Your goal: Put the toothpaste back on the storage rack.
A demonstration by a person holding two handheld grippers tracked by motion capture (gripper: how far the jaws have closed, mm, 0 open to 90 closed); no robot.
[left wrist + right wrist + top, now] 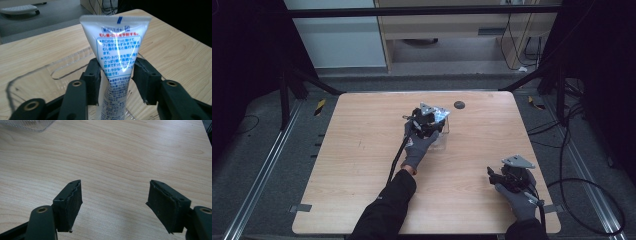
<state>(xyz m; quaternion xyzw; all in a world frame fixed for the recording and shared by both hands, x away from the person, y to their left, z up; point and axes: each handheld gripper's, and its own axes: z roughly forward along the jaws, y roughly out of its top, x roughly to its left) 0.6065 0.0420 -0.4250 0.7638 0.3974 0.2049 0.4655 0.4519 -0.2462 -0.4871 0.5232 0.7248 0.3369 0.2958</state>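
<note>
Left gripper (pixel 116 82) at the far middle of the table (pixel 362 145), jaws closed on a white tube (pixel 116 47) printed with blue and red lettering. Tube gripped about halfway along its length, both jaw faces pressed against its sides. Long axis of the tube running straight out between the jaws: flat crimped end pointing away from the gripper, round body passing back between the jaws toward the hand. Cap end not visible.

Clear plastic tray (pixel 62 72) directly beneath the tube, resting on the table; ribbed rim and a slot-shaped recess seen under the left jaw. Tube apparently above or just inside the tray; contact with the tray floor not discernible through the clear plastic.

Right gripper (pixel 113 205) at the near right corner of the table, well apart from tube and tray. Jaws wide open, nothing held, bare wood between them. Corner of the tray far off at the upper left of the right gripper view.

Judgement: left hand alone placed to set down or lift the tube; right hand idle and much farther off.
</note>
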